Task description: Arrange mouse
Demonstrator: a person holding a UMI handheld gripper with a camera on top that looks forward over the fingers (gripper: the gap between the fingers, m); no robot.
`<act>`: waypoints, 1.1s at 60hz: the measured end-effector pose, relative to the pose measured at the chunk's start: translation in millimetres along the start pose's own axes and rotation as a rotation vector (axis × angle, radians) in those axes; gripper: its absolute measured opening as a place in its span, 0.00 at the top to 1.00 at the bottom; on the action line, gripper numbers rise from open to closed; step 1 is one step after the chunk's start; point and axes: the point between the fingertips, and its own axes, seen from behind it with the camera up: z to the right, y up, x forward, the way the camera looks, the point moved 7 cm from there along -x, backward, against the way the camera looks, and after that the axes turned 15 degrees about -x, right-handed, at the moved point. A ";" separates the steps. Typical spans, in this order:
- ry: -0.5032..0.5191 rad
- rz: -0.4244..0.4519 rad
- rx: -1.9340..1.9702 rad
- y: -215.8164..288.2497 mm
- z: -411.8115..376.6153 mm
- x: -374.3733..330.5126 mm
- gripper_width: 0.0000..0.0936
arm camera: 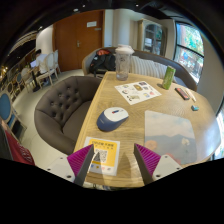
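Note:
A white and blue mouse (112, 118) lies on the wooden table (160, 110), a little beyond my fingers and slightly left of their midline. My gripper (114, 160) is open and empty, its magenta pads (82, 160) spread wide above the table's near edge. A yellow and white card (103, 152) lies flat on the table between the fingers.
A clear pitcher (123, 63) stands at the table's far end, a printed sheet (137, 92) before it. A green cup (168, 77) and a small dark object (183, 93) lie to the right. A dark tufted sofa (65, 105) flanks the table's left.

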 end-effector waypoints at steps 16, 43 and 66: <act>0.033 0.058 0.000 33.4 -19.7 69.3 0.12; -0.035 0.138 0.052 93.8 -5.8 128.4 0.15; 0.071 0.085 -0.006 110.0 1.3 138.0 0.56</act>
